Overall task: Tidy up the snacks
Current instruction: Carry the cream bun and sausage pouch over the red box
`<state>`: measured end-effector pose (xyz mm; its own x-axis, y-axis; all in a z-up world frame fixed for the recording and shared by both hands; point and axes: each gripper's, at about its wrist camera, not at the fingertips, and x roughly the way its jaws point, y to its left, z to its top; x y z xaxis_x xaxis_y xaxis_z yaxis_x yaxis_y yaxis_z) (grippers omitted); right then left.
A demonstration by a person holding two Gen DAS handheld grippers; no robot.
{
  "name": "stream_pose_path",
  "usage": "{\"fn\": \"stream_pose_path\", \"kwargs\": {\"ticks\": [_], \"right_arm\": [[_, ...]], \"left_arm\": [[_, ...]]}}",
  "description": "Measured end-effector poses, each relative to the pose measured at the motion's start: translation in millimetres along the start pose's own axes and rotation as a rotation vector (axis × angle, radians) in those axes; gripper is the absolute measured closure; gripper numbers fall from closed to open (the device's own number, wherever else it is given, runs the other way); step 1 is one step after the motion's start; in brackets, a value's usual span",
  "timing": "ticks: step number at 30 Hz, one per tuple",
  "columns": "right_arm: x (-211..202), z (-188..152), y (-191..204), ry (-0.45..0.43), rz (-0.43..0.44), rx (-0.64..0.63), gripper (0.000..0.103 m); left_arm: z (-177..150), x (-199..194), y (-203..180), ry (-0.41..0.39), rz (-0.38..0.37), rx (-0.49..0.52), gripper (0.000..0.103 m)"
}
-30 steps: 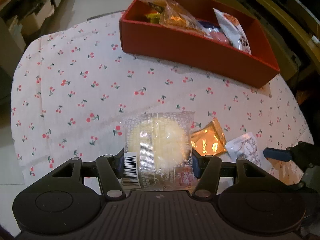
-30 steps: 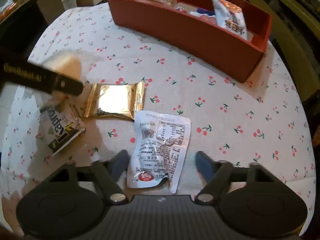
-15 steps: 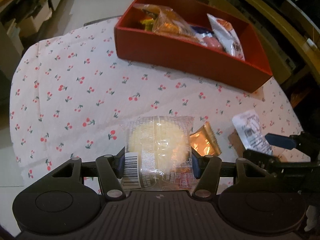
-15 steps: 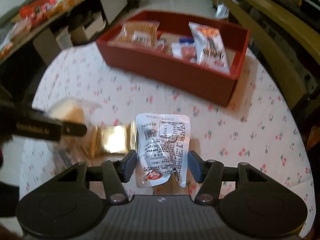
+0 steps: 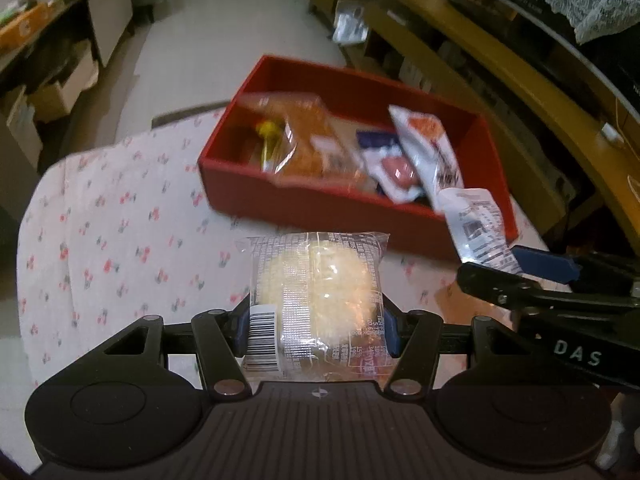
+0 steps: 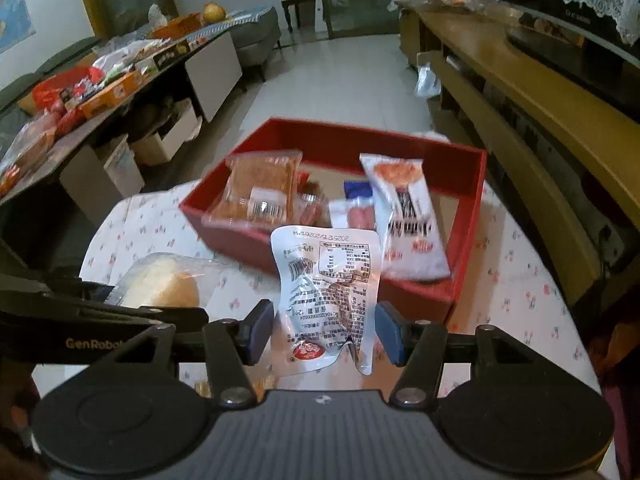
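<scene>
My left gripper [image 5: 316, 330] is shut on a clear-wrapped yellow bun [image 5: 318, 292] and holds it above the cherry-print tablecloth [image 5: 120, 248]. My right gripper [image 6: 325, 330] is shut on a white printed snack pouch [image 6: 329, 292], also lifted; the pouch also shows in the left wrist view [image 5: 476, 228]. The bun shows at the left of the right wrist view [image 6: 164, 284]. A red box [image 6: 468, 236] ahead of both grippers holds several snack packets, among them an orange-brown pack [image 6: 260, 192] and a white-and-red pack [image 6: 408, 216].
The round table's edge curves close on the left [image 5: 28, 240] and right [image 6: 568, 308]. A long wooden bench [image 6: 532, 92] runs along the right. A cluttered low counter [image 6: 100, 84] stands at the left, with tiled floor [image 6: 340, 76] beyond the table.
Both grippers rose and moved toward the red box with their snacks. The right gripper closed on the white pouch and lifted it off the cloth. The gold packet left both views.
</scene>
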<state>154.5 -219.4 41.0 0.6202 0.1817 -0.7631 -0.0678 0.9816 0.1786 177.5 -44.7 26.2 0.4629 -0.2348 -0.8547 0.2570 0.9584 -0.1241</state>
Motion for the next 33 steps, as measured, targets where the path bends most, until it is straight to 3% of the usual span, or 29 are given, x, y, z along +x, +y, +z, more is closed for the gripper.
{"fn": "stream_pose_path", "kwargs": {"ticks": [14, 33], "right_arm": [[13.5, 48.2, -14.3, -0.077, -0.014, 0.033, 0.025], [35.4, 71.2, -30.7, -0.088, -0.044, 0.056, 0.025]], "left_arm": [[48.6, 13.2, -11.2, -0.073, 0.033, -0.022, 0.038], [72.8, 28.4, -20.5, -0.105, 0.079, 0.004, 0.040]]}}
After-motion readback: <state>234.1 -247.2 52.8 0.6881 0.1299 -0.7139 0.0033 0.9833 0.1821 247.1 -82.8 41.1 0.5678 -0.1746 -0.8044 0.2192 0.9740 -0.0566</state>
